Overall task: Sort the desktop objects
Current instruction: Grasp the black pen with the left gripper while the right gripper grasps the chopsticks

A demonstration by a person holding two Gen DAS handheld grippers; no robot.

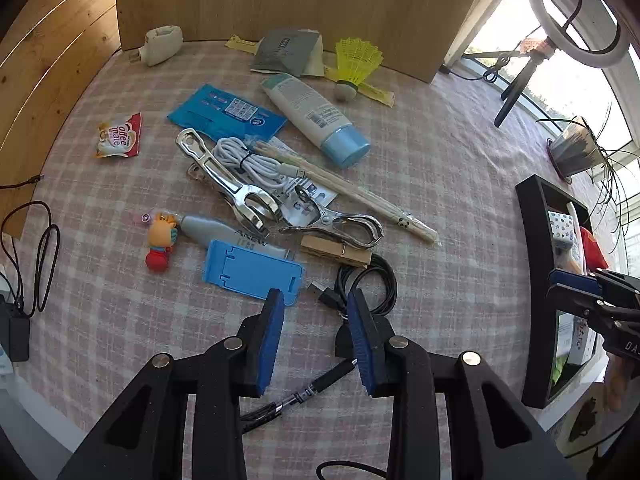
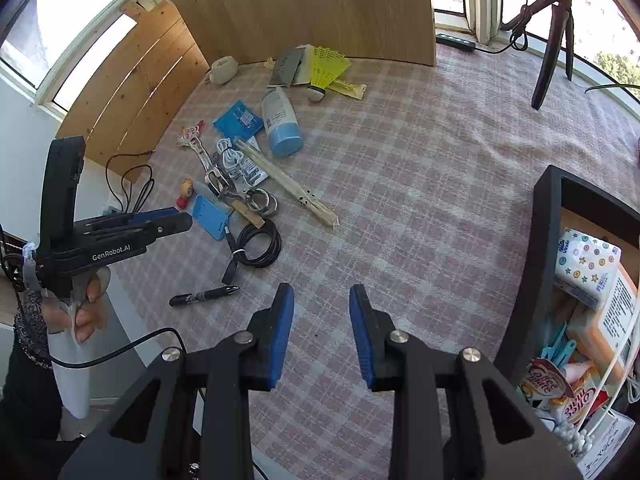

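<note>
Both claws part-open, holding nothing. Left claw (image 1: 316, 296) over blue stand (image 1: 252, 270) and black cable (image 1: 370, 282), pen (image 1: 296, 394) beneath. Right claw (image 2: 322, 292) over bare tabletop (image 2: 420, 184); only this view shows inside the black box (image 2: 536, 240): tissues (image 2: 586, 264), creamer sachets (image 2: 560, 396).

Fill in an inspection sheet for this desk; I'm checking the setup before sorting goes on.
Surface: pink checked tablecloth, wooden boards behind.
Job's things: black organizer box partly filled; unsorted pile includes lotion tube, blue phone stand, metal clips, chopsticks, shuttlecock, black pen.
Clutter: nothing seen beyond the pile.
Grippers: left gripper and right gripper, jaws apart, empty.
Cables: coiled black cable, white cable.
Surroundings: windows, tripod, ring light.
</note>
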